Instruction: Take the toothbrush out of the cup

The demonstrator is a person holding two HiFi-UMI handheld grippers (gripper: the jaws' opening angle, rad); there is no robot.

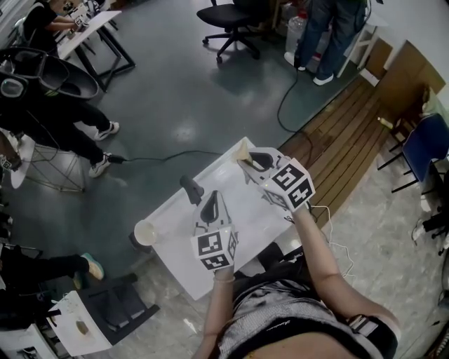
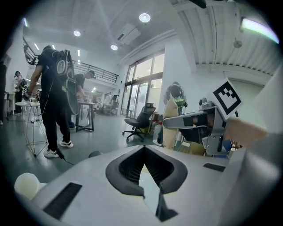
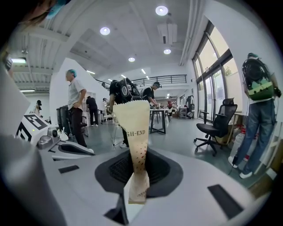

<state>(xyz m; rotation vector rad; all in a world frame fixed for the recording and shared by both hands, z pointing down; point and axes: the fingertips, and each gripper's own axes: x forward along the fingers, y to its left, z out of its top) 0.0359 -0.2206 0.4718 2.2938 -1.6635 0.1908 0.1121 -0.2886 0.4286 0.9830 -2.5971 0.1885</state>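
Observation:
A white cup [image 1: 145,233] stands at the left corner of the white table [image 1: 175,238]; in the left gripper view the cup [image 2: 25,184] shows at the lower left. I see no toothbrush in it. My right gripper [image 1: 248,162] is over the table's far corner, shut on a long beige paper packet [image 3: 135,132] that stands up between the jaws. The packet [image 1: 243,150] sticks out past the table's corner. My left gripper [image 1: 210,201] hovers over the table's middle, jaws together and empty. A dark grey rounded object [image 1: 191,188] lies just beyond its tips.
A black office chair [image 1: 230,21] and a standing person [image 1: 326,35] are far across the grey floor. A black cable [image 1: 168,154] runs along the floor to the table. Wooden planks [image 1: 351,133] and a blue chair [image 1: 421,144] lie to the right. Seated people are at the left.

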